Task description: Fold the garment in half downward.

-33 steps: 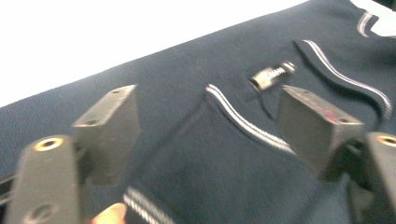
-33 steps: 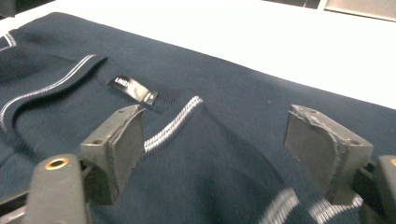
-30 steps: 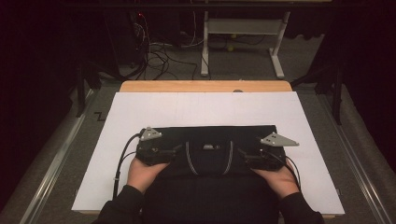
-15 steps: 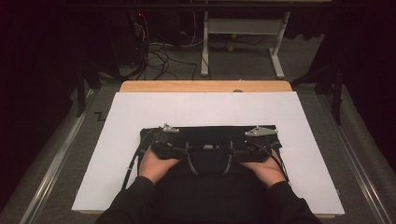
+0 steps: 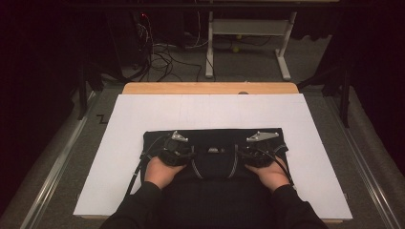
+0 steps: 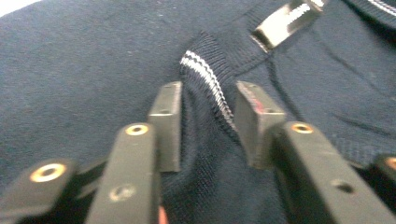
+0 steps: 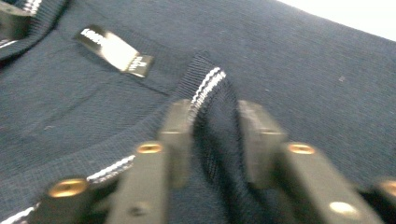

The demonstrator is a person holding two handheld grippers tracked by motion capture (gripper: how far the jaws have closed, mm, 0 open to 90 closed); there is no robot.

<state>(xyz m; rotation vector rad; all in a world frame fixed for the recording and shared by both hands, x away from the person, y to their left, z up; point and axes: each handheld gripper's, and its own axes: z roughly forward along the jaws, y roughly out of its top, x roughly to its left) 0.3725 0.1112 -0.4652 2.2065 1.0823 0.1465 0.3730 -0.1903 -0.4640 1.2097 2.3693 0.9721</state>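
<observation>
A dark navy knit shirt [image 5: 215,137] lies flat on the white sheet [image 5: 191,112], collar toward the person. The collar has a white stripe [image 6: 205,77] [image 7: 208,86] and a sewn label [image 5: 213,150] [image 6: 285,23] [image 7: 114,50] at its middle. My left gripper [image 5: 190,153] [image 6: 208,119] sits at the collar's left side, and a raised ridge of collar fabric fills the gap between its jaws. My right gripper [image 5: 241,153] [image 7: 215,135] holds the collar's right side the same way. Both hands rest low on the shirt.
The white sheet covers a wooden table [image 5: 210,88] with bare sheet on both sides of the shirt and beyond it. Metal rails [image 5: 57,162] run along the table's sides. Cables [image 5: 160,52] and a white desk frame [image 5: 246,33] stand on the floor behind.
Both grippers have come inward from the shirt's outer edges to the collar and now have collar fabric between their jaws. The hands have shifted slightly forward.
</observation>
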